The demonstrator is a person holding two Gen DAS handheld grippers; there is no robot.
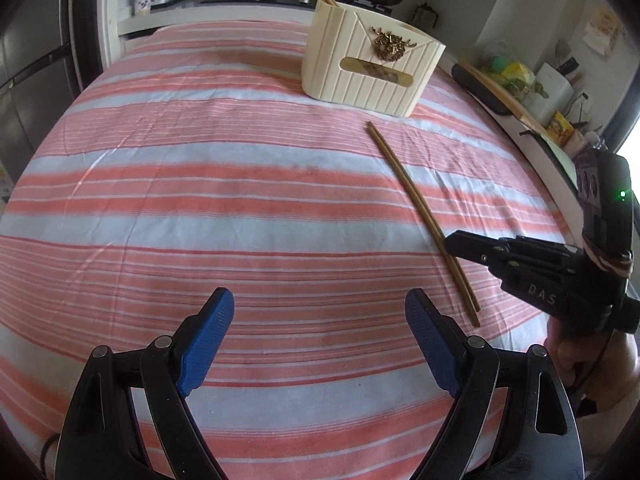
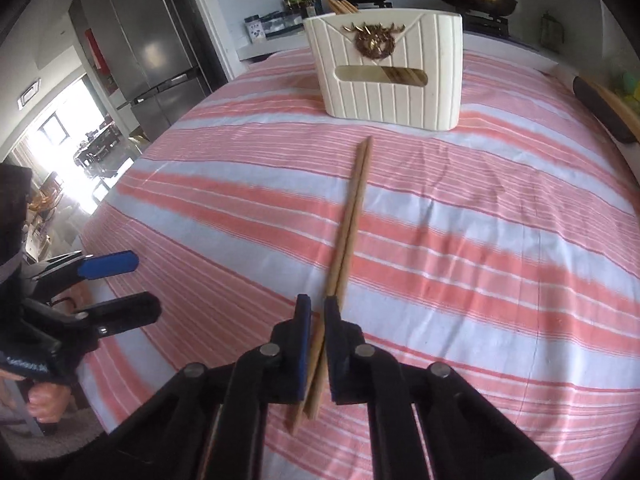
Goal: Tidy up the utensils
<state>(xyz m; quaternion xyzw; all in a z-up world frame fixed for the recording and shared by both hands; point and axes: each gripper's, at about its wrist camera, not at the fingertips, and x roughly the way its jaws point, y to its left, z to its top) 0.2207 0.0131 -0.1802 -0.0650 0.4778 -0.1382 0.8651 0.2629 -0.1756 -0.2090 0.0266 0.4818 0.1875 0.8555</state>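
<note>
The right gripper (image 2: 316, 312) had its jaws nearly closed on the near end of a chopstick pair (image 2: 352, 216) lying on the striped cloth (image 2: 500, 260), apparently gripping it. The left gripper (image 1: 320, 320) hung wide open, empty. The far holder (image 2: 392, 68) already held some chopsticks; this pair remained.
</note>
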